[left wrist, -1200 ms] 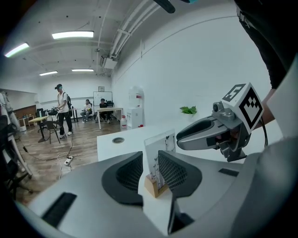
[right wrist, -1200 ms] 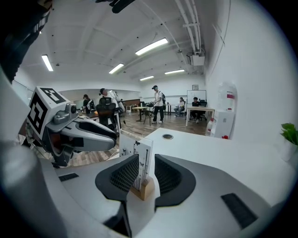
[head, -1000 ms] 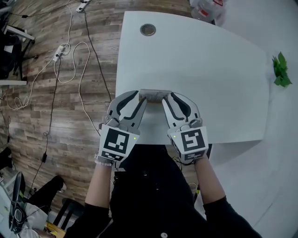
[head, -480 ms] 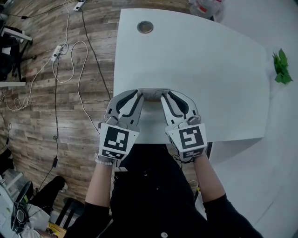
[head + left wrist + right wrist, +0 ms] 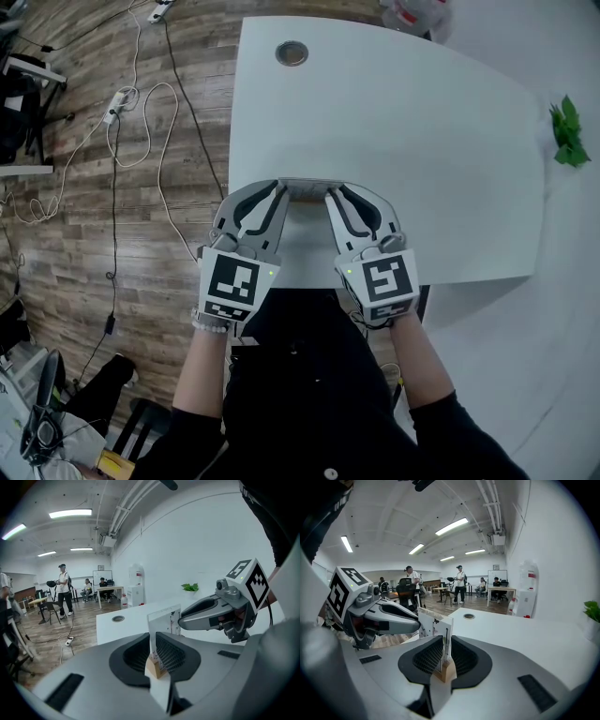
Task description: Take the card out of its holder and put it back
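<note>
On the smooth white table, near its front edge, the thin flat card stands upright in a small slotted wooden holder. The left gripper and right gripper each pinch one end of the holder. With both clamping the block, any pull risks dragging it over the edge.

White card with small dark markings stands upright on its edge, bottom edge seated in the slot of a small pale wooden holder, which sits close to the near edge of the white tabletop
</note>
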The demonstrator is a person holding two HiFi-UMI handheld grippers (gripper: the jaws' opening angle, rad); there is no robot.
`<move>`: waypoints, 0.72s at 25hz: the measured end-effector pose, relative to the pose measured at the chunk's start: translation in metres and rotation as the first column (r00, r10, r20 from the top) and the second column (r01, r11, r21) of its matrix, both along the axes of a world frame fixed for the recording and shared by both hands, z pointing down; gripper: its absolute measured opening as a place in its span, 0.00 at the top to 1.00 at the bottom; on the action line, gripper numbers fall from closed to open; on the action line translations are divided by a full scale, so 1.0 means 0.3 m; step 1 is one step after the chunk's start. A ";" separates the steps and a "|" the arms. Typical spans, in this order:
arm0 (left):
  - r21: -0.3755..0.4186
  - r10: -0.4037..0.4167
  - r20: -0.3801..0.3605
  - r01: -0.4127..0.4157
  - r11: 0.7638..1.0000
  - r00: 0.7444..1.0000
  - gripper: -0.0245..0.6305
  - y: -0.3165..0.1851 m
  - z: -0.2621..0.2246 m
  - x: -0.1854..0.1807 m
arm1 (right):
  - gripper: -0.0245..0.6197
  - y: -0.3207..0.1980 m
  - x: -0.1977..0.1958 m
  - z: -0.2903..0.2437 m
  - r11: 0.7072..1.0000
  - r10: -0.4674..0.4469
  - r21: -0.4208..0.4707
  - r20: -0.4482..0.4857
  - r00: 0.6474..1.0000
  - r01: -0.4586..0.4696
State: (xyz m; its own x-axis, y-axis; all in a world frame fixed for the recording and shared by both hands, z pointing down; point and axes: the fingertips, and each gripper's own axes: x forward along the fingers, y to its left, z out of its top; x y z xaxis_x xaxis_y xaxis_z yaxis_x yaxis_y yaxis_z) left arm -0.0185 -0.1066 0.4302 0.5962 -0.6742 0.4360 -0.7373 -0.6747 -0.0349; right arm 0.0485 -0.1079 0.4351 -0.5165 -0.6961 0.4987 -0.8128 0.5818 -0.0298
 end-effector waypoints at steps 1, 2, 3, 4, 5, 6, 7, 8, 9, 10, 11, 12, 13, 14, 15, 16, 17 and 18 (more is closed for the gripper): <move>0.000 0.001 0.000 -0.001 1.000 1.000 0.89 0.002 0.000 0.001 | 0.83 0.002 0.003 0.002 1.000 0.001 0.001 -0.003 1.000 -0.001; 0.000 0.002 0.000 -0.002 1.000 1.000 0.89 0.004 0.000 0.003 | 0.83 0.004 0.007 0.003 1.000 0.001 0.001 -0.005 1.000 -0.001; 0.000 0.003 0.001 -0.003 1.000 1.000 0.89 0.006 -0.001 0.005 | 0.83 0.007 0.010 0.004 1.000 0.002 0.001 -0.007 1.000 -0.002; 0.000 0.004 0.002 -0.004 1.000 1.000 0.89 0.008 -0.002 0.006 | 0.83 0.009 0.012 0.003 1.000 0.003 0.000 -0.008 1.000 -0.003; 0.001 0.005 0.003 -0.005 1.000 1.000 0.89 0.011 -0.004 0.007 | 0.83 0.012 0.013 0.001 1.000 0.003 0.000 -0.009 1.000 -0.003; 0.002 0.005 0.003 -0.005 1.000 1.000 0.89 0.013 -0.006 0.006 | 0.83 0.014 0.012 -0.001 1.000 0.003 0.000 -0.009 1.000 -0.003; 0.003 0.006 0.004 -0.006 1.000 1.000 0.89 0.016 -0.007 0.005 | 0.83 0.016 0.011 -0.003 1.000 0.004 0.000 -0.010 1.000 -0.004; 0.005 0.007 0.005 -0.007 1.000 1.000 0.89 0.018 -0.009 0.004 | 0.83 0.018 0.010 -0.005 1.000 0.005 0.001 -0.010 1.000 -0.005; 0.007 0.008 0.005 -0.008 1.000 1.000 0.89 0.021 -0.011 0.004 | 0.83 0.020 0.010 -0.007 1.000 0.006 0.003 -0.010 1.000 -0.006; 0.009 0.010 0.006 -0.010 1.000 1.000 0.89 0.023 -0.015 0.004 | 0.83 0.022 0.010 -0.010 1.000 0.007 0.006 -0.010 1.000 -0.007; 0.012 0.011 0.007 -0.011 1.000 1.000 0.89 0.026 -0.019 0.004 | 0.83 0.024 0.010 -0.014 1.000 0.008 0.007 -0.009 1.000 -0.008; 0.014 0.012 0.008 -0.012 1.000 1.000 0.89 0.028 -0.023 0.005 | 0.83 0.026 0.011 -0.018 1.000 0.008 0.009 -0.009 1.000 -0.008; 0.016 0.013 0.009 -0.013 1.000 1.000 0.89 0.030 -0.027 0.005 | 0.83 0.028 0.011 -0.022 1.000 0.008 0.011 -0.008 1.000 -0.008; 0.018 0.013 0.010 -0.014 1.000 1.000 0.89 0.032 -0.031 0.006 | 0.83 0.030 0.012 -0.026 1.000 0.008 0.013 -0.008 1.000 -0.008; 0.021 0.014 0.011 -0.014 1.000 1.000 0.89 0.033 -0.035 0.008 | 0.83 0.031 0.014 -0.030 1.000 0.008 0.016 -0.007 1.000 -0.008; 0.023 0.014 0.012 -0.014 1.000 1.000 0.89 0.036 -0.039 0.010 | 0.83 0.033 0.015 -0.034 1.000 0.008 0.018 -0.006 1.000 -0.008; 0.025 0.014 0.013 -0.015 1.000 1.000 0.89 0.039 -0.043 0.011 | 0.83 0.036 0.017 -0.038 1.000 0.008 0.020 -0.006 1.000 -0.008; 0.027 0.015 0.013 -0.015 1.000 1.000 0.89 0.042 -0.048 0.013 | 0.83 0.039 0.018 -0.043 1.000 0.008 0.022 -0.005 1.000 -0.008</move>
